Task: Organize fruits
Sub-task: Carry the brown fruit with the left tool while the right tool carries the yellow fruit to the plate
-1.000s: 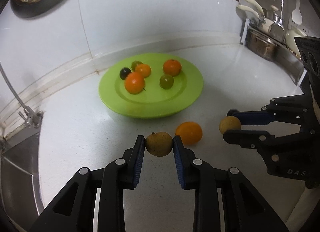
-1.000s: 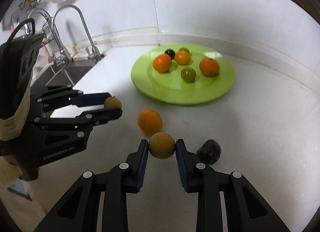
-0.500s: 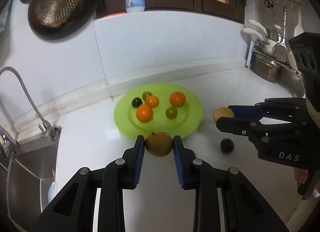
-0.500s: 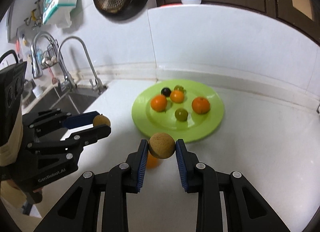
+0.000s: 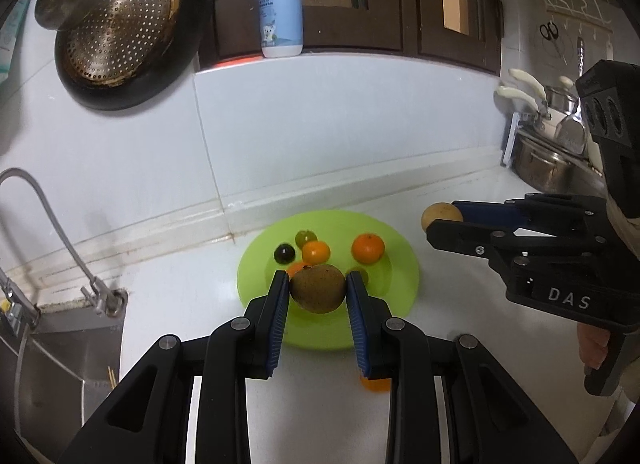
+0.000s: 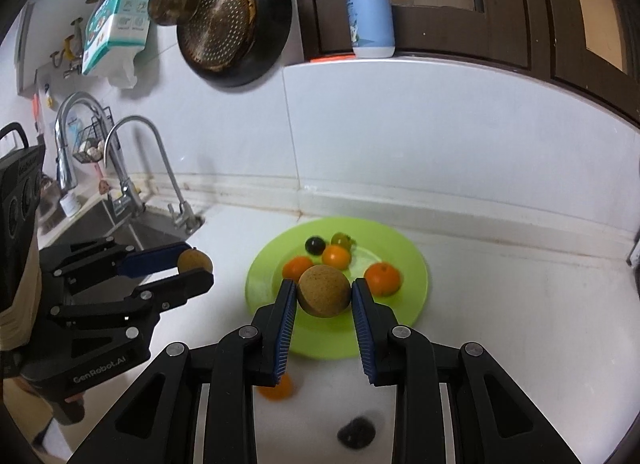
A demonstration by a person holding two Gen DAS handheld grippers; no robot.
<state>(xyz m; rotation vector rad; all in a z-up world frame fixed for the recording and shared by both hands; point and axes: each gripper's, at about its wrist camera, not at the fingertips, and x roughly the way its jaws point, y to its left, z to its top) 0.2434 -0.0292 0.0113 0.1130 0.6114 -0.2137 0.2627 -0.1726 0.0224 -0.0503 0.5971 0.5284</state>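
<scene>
The left gripper (image 5: 318,290) pinches a round brown, speckled fruit (image 5: 318,288) above the green plate (image 5: 404,264); the right gripper (image 6: 324,298) clamps a paler tan fruit (image 6: 324,291) just beside it, over the plate too.

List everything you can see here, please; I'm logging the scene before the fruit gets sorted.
Green plate: one, lime green, on the white counter near the backsplash.
Oranges on plate: three, orange.
Small dark and green fruits on plate: at least three, one black and the rest olive green.
Orange on counter: one, in front of the plate.
Dark fruit on counter: one, blackish, nearest the camera.
Soap bottle: one, pale blue, on the ledge.
Strainer pan: one, black and brass, hanging on the wall.
Faucet: chrome, over the sink at left.
Left gripper: black, closed on a brown fruit.
Right gripper: black, closed on a tan fruit.
</scene>
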